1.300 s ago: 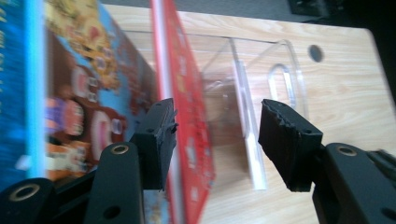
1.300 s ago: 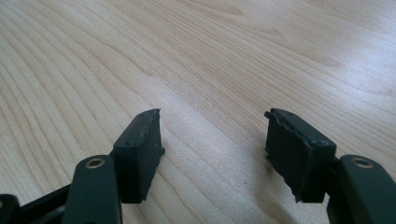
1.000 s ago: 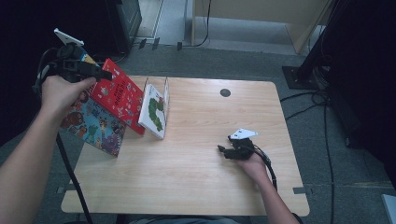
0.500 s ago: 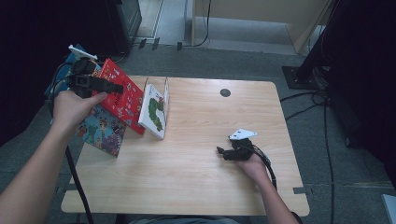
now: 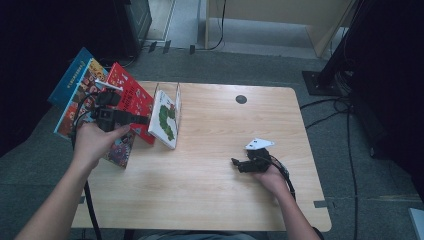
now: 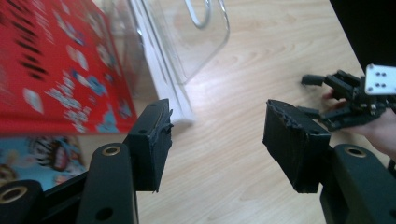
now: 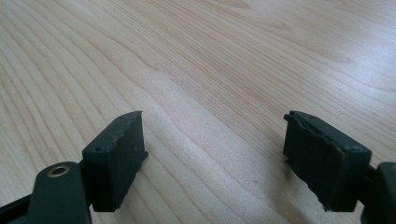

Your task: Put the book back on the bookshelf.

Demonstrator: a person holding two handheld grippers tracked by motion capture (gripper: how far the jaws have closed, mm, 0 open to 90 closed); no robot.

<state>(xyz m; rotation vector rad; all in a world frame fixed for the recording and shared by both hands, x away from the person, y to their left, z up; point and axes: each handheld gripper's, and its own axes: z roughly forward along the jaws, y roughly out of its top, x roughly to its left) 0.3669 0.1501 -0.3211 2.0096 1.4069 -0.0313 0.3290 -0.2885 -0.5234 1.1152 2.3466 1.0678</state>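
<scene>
L gripper [image 6: 217,140] jaws wide, just been opening, nothing between, by red book [image 5: 131,100] at table [image 5: 220,200] left edge; print too blurred to read. R gripper [image 7: 212,158] wide, empty.

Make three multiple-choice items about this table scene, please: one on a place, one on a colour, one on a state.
1. Where is the right gripper?
A. low over bare wood on the table's right half
B. on the floor
C. among the books

2. What colour is the book nearest the left gripper?
A. green
B. red
C. black

3. How do the left gripper's jaws stand?
A. shut on a book
B. shut on nothing
C. open, with nothing between them

Key: 1 A, the high view shows it low over the table. 2 B, the red cover lies beside the jaws. 3 C, only bare wood shows in the gap.
</scene>
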